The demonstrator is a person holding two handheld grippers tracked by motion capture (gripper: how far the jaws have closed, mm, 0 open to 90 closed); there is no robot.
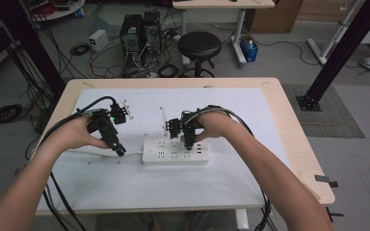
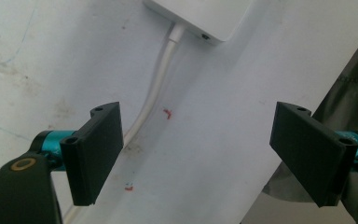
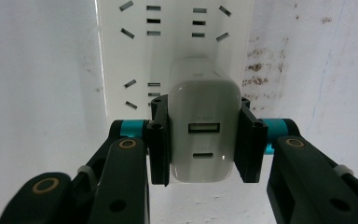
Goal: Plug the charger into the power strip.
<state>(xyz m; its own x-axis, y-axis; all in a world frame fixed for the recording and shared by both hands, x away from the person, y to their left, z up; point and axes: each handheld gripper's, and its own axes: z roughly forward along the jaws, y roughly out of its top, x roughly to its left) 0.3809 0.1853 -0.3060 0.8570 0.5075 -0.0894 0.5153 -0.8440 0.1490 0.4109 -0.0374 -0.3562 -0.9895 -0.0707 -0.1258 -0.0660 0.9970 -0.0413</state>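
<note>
A white power strip (image 1: 175, 151) lies on the white mat, its cord (image 2: 156, 81) running off to the left. In the right gripper view a white USB charger (image 3: 204, 133) stands over the strip's sockets (image 3: 175, 32), and my right gripper (image 3: 204, 144) is shut on its two sides. Whether its prongs sit in a socket is hidden. From above, the right gripper (image 1: 188, 141) points down onto the strip. My left gripper (image 1: 119, 149) hovers just left of the strip's end (image 2: 200, 18), its jaws wide open over the mat beside the cord with nothing between them (image 2: 196, 154).
The white mat (image 1: 125, 178) covers most of a wooden table (image 1: 296, 144). A small white upright piece (image 1: 164, 118) stands behind the strip. Beyond the table are a black stool (image 1: 199, 45), computer towers (image 1: 139, 31) and cables on the floor.
</note>
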